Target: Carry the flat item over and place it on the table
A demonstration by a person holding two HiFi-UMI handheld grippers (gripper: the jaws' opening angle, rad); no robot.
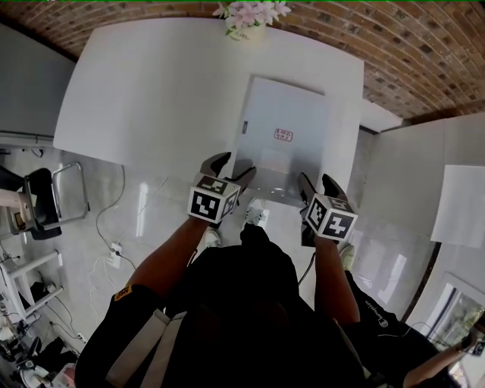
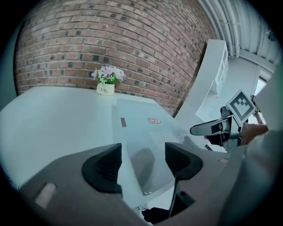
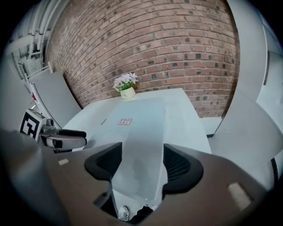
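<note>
- The pot [image 1: 246, 31] at 12 o'clock on the table [image 1: 151, 83] holds flowers [image 1: 252, 10].
- My left gripper [image 1: 233, 167] and right gripper [image 1: 317, 182] tilt down, jaws open around the near edge of the sheet [image 1: 284, 144].

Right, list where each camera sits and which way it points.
Head view: on the person's head, looking steeply down at the white rectangular table and the pale translucent flat sheet; both forearms, left gripper and right gripper show.
Left gripper view: on the left gripper, looking along its open jaws over the sheet towards the red brick wall; right gripper at right.
Right gripper view: on the right gripper, facing likewise, jaws open; left gripper at left.
Both gripper views share the white pot of pink flowers.
</note>
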